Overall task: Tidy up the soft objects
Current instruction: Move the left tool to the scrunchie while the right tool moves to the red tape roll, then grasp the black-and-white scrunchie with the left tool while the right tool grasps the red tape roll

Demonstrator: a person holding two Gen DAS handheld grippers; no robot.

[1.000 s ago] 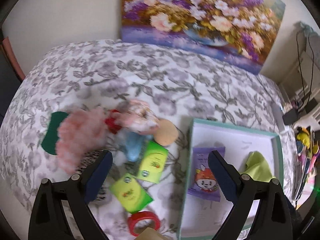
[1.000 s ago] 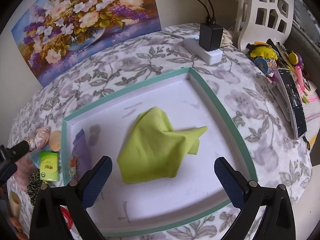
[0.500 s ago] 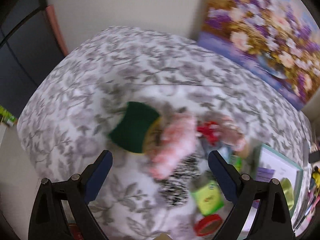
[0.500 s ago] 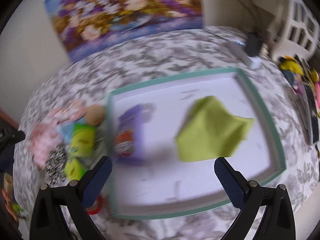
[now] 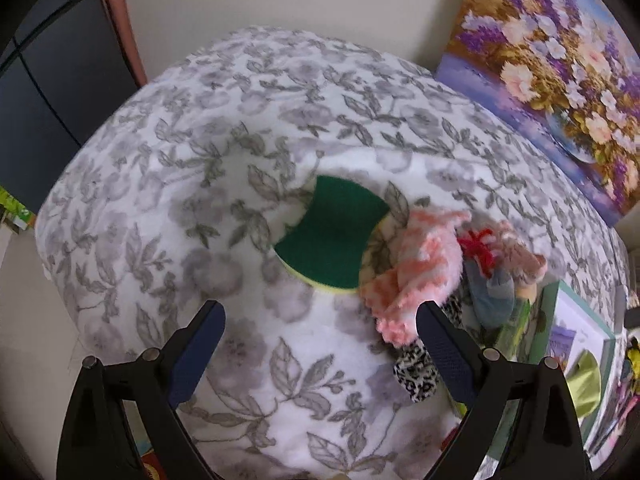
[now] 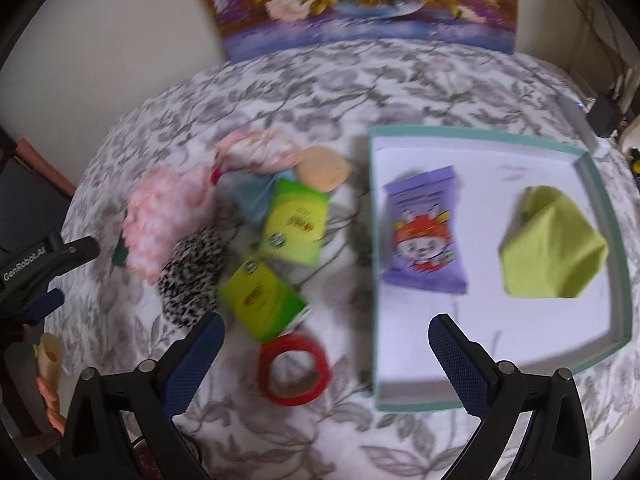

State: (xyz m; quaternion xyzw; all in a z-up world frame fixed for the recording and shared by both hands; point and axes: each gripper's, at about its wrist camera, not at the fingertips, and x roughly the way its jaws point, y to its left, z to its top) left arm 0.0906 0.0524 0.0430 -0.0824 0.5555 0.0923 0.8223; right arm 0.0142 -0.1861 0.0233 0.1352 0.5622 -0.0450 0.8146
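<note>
Honestly looks like the reach-in step: both claws wide open and empty, left gripper facing the green sponge by the pile, so next it closes on it, tray waiting.

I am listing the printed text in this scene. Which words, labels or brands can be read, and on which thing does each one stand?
"GenRobot.AI": white letters on the black body of the left gripper, seen at the left edge of the right wrist view.
Two green packets: printed logos, too blurred to read.
Purple packet in the tray: cartoon figure and print, too blurred to read.
</note>
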